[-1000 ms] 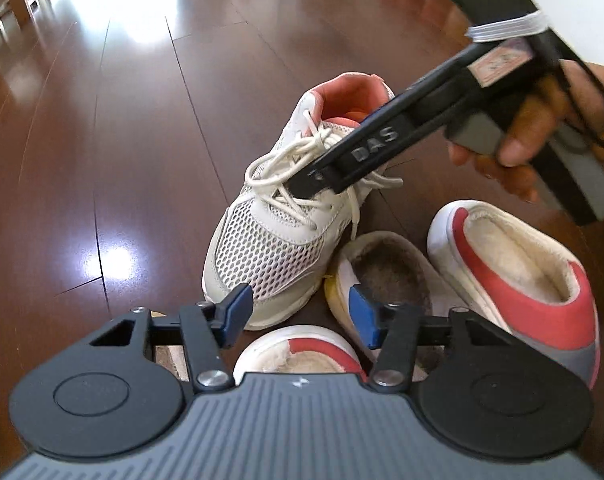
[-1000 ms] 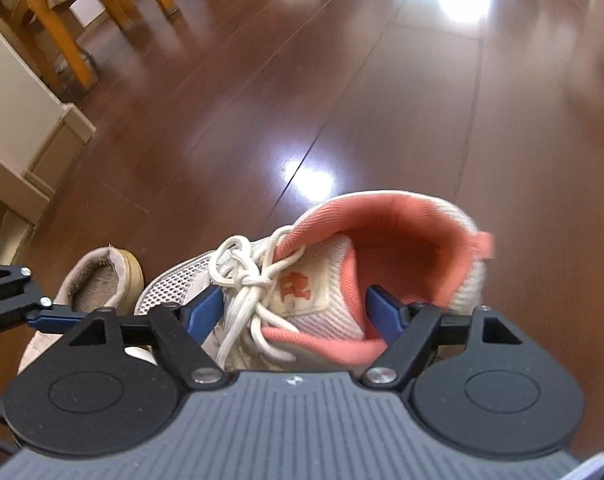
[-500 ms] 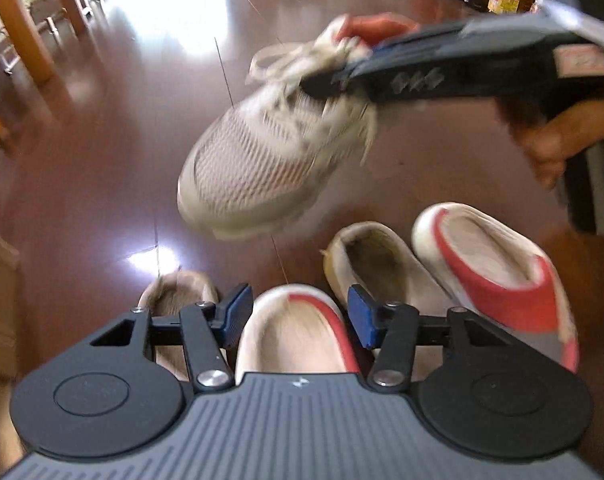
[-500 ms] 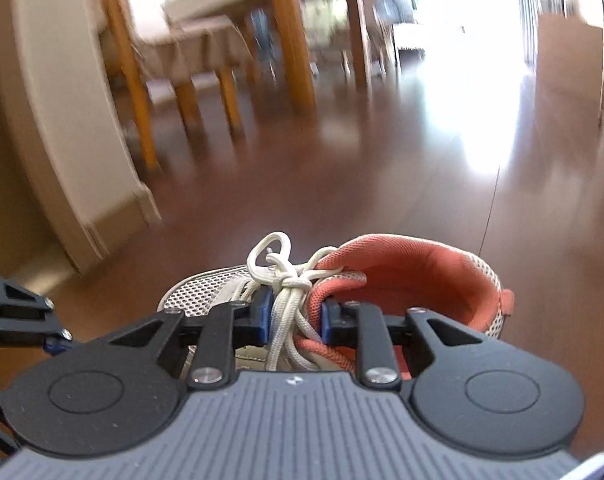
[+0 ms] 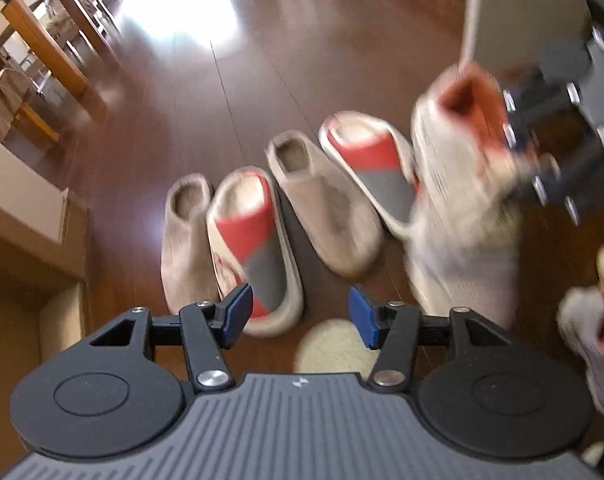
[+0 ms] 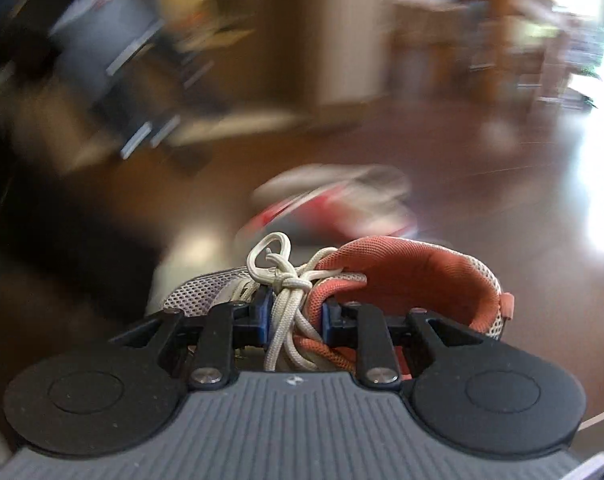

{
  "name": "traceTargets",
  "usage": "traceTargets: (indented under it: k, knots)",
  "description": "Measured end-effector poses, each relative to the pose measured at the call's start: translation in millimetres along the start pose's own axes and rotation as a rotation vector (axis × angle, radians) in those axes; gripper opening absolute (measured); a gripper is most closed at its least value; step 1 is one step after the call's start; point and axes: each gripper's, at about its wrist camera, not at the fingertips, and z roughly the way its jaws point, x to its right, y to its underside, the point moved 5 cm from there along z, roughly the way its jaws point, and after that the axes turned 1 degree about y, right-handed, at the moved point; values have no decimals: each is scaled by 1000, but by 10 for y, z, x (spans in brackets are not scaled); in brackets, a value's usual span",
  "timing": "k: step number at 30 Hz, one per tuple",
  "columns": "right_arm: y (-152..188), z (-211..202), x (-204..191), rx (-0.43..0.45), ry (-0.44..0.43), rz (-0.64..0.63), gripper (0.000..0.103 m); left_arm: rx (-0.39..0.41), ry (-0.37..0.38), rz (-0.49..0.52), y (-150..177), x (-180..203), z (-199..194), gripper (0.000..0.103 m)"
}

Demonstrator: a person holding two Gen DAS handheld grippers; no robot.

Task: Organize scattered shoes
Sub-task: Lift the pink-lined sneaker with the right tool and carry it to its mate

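My right gripper (image 6: 295, 318) is shut on the laces and tongue of a white mesh sneaker (image 6: 414, 276) with a coral lining. The left wrist view shows that sneaker (image 5: 462, 200) blurred, carried in the air at the right by the right gripper (image 5: 542, 152). On the dark wood floor lie two tan slippers (image 5: 186, 240) (image 5: 326, 204) and two red, grey and white slippers (image 5: 250, 240) (image 5: 374, 168), side by side in alternating order. A second white and coral sneaker (image 5: 598, 320) shows at the right edge. My left gripper (image 5: 298, 316) hangs open above the near slippers, holding nothing.
A cardboard box (image 5: 26, 216) stands at the left. A wooden table with chairs (image 5: 42, 40) is at the far left. A pale round object (image 5: 334, 348) lies on the floor just below my left gripper. The right wrist view is heavily motion blurred.
The right gripper, shut on the sneaker, has swung it from the middle over to the right. My left gripper has pulled back and up, showing all the slippers; its jaws stand wider.
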Motion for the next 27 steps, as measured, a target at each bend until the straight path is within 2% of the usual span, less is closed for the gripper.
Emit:
traceTargets:
  k: [1,3,5,7,8,9,10,11,12,13,15,18,21,24,27]
  knots:
    - [68,61,-193,-20,-55,-26,21,-12,-6,10,84,109,-110,58]
    - [329,219,-729,-72,-205,-83,22,-52,21,101,214,376,-142,60]
    - [540,417,-1080,-109,-283,-82,24,-94,59,211,346,656,-95,60]
    - [747,621,-1381,-152,-293,-90,33,-158,113,336,524,956,153,60]
    - [811,681,-1470,-170,-276,-95,37,-174,141,388,619,1087,268,60]
    - [887,720,-1560,-178,-256,-93,48,-177,163,423,703,1173,351,60]
    - [918,688,-1600,-152,-227,-63,50,-173,192,461,807,1265,462,60]
    - [948,613,-1621,-102,-177,0,51,-165,228,494,921,1341,592,60]
    - [984,523,-1642,-61,-127,65,58,-157,257,515,1000,1380,691,60]
    - [1030,411,-1665,-39,-76,132,63,-151,283,533,1061,1412,772,60]
    - [1128,183,-1707,7,26,268,68,-135,335,589,1191,1483,929,59]
    - [1286,-139,-1774,68,163,455,68,-97,418,743,1417,1619,1143,58]
    - [1487,-190,-2225,74,147,613,65,-61,458,869,1591,1730,1191,58]
    - [1644,-2,-2569,22,229,778,49,13,447,942,1633,1761,1178,58]
    - [1865,56,-2647,-14,376,943,48,95,412,962,1573,1690,1188,58]
